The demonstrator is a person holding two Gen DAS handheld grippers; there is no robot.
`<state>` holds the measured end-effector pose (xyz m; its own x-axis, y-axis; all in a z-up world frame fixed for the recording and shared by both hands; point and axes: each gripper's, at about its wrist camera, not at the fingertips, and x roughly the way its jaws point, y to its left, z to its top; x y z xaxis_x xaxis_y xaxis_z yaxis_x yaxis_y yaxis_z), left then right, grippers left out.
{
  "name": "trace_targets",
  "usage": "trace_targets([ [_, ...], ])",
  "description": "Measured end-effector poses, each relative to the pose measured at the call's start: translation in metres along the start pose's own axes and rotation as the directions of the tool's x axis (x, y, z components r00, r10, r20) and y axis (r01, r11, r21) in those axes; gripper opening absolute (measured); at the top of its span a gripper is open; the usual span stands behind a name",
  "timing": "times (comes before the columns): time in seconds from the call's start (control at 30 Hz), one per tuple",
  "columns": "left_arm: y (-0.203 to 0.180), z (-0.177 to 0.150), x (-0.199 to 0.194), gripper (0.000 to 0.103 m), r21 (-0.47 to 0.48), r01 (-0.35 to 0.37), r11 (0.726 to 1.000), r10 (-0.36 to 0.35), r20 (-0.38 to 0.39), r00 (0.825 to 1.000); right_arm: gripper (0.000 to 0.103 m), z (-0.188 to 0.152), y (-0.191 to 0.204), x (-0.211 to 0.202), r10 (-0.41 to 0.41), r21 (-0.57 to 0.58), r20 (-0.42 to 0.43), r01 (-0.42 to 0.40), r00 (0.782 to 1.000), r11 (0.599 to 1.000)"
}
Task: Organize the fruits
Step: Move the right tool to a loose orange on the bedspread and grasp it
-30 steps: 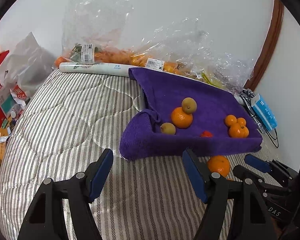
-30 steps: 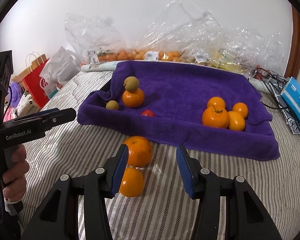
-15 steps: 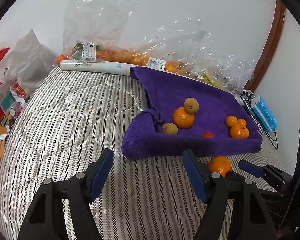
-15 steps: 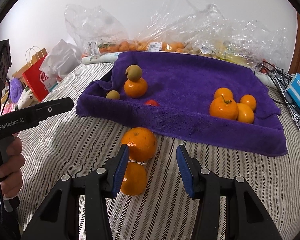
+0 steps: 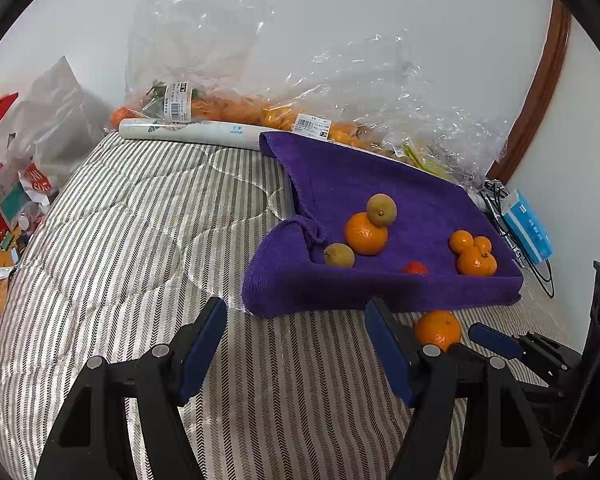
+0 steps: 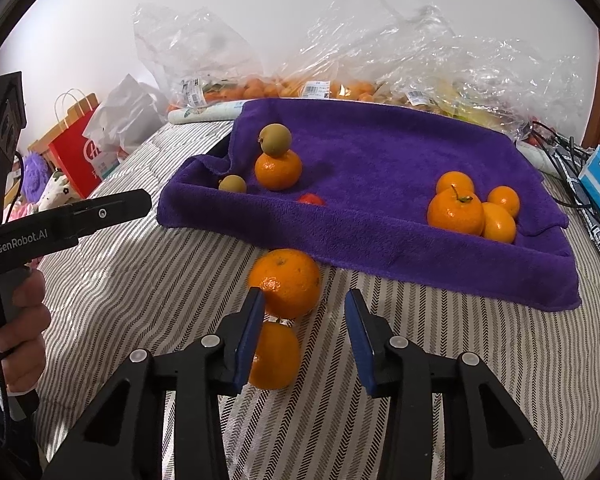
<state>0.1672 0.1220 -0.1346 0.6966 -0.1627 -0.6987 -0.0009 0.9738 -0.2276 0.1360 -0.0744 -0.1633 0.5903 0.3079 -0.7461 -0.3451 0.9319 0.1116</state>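
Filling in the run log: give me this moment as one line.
left gripper: open, idle | right gripper: open, at orange on bedspread | second orange beneath | purple towel: fruit sorted

The striped bedcover [image 5: 140, 240] lies open on the left, wide enough for a gripper to pass. Ahead of the right gripper [image 6: 304, 336] two oranges [image 6: 286, 282] crowd the near ground (one just beside its left finger), with the raised purple towel [image 6: 380, 232] edge right behind. Far off, plastic bags [image 6: 420, 60] line the wall.
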Motion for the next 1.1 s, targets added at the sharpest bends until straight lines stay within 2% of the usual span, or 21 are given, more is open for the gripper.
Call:
trace_targets([
  [0.2,0.0002,-0.0011,0.0001,0.07,0.0,0.0,1.0,0.0,-0.001,1.0,0.041,-0.0005,0.0043,0.0018,0.008,-0.018,-0.001,-0.008,1.0,1.0],
  [0.37,0.0005,-0.0019,0.0004,0.07,-0.002,-0.002,1.0,0.002,-0.004,1.0,0.031,-0.001,0.0056,-0.001,0.012,-0.03,0.003,-0.012,1.0,0.999],
  [0.7,-0.0005,-0.0041,-0.0021,0.07,0.004,0.002,1.0,-0.002,-0.006,1.0,0.032,-0.0054,-0.0018,-0.0058,0.006,-0.024,0.002,-0.006,1.0,1.0],
  [1.0,-0.0048,-0.0054,-0.0041,0.07,0.014,0.002,1.0,-0.002,-0.008,1.0,0.036,-0.0019,0.0022,-0.0034,0.021,-0.04,-0.001,-0.021,1.0,0.999],
  [1.1,-0.0023,-0.0048,-0.0044,0.07,0.011,-0.003,1.0,0.003,-0.009,1.0,0.041,0.0032,0.0065,0.0006,0.027,-0.055,0.001,-0.027,1.0,0.998],
])
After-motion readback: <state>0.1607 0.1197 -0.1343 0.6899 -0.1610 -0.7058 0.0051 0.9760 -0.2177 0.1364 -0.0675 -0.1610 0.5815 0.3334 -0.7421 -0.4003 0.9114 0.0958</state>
